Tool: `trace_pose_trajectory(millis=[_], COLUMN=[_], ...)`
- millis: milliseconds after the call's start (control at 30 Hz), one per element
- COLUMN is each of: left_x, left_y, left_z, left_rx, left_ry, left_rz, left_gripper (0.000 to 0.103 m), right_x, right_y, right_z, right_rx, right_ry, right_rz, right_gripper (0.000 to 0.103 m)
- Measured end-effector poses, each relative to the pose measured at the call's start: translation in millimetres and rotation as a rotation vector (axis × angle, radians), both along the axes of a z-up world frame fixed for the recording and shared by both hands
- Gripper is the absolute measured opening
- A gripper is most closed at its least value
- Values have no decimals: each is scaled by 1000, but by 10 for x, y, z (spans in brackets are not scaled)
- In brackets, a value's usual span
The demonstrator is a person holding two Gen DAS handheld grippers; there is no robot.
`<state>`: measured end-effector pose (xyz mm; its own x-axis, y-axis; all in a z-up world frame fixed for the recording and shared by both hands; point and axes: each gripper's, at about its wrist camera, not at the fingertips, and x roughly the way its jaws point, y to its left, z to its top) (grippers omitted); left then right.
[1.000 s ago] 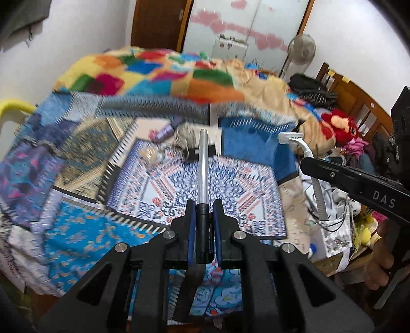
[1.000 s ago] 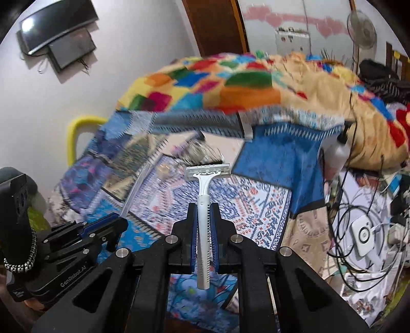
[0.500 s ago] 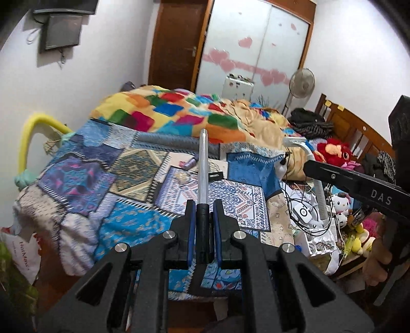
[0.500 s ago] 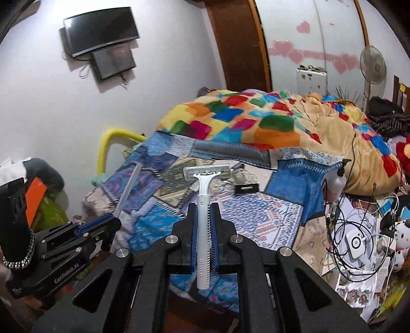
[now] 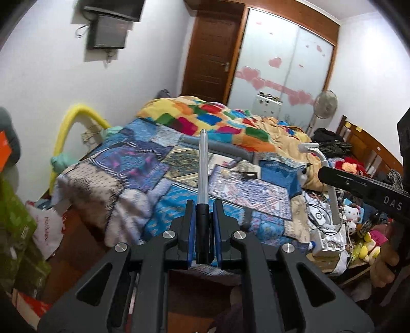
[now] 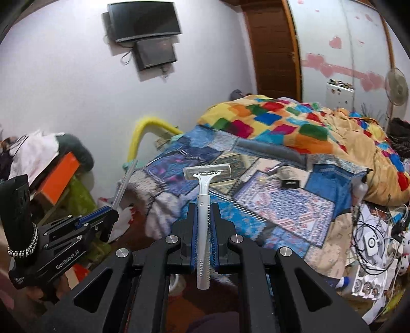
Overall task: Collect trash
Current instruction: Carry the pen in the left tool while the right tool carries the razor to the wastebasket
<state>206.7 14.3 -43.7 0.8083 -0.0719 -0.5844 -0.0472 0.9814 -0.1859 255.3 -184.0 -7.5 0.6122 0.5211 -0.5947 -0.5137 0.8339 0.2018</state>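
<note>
Now I see both tools hanging off the near corner of the bed (image 5: 143, 179), with bare floor (image 5: 84, 246) below me and the bed's edge dropping away just ahead. To my left, green boxes (image 6: 77, 197) and an orange box (image 6: 57, 176) crowd the wall; to my right, a heap of cables (image 6: 371, 230) and plush toys (image 5: 351, 212) hems in the bedside.

My left gripper (image 5: 202, 222) is clamped tight on the black end of a clear tube (image 5: 203, 164), which sticks straight forward over the patchwork cover. My right gripper (image 6: 203, 222) is clamped on the handle of a white disposable razor (image 6: 203, 205), head forward and level. More litter sits mid-bed, a small black item (image 6: 289, 184) among it.

Compared with a second ago, both grippers have pulled well back from the bed: the cover then filled my view, and the wall-mounted TV (image 6: 144, 21), door (image 5: 212, 59) and wardrobe (image 5: 282, 64) show now.
</note>
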Motion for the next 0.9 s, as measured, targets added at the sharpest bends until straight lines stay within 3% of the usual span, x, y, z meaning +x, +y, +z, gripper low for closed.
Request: trace_pose_trajectory(millis=[467, 900], left_x=[-512, -609], left_y=[830, 1558], left_z=[-493, -1483], left_rx=[-6, -92], left_ry=[88, 301], left_rz=[154, 285], left_gripper=[12, 12], right_x=[-304, -291], right_y=[1071, 2069], right_z=[-439, -1342], right_rx=[-91, -276], right_ry=[64, 233], right_rz=[179, 331], right_gripper=[9, 9])
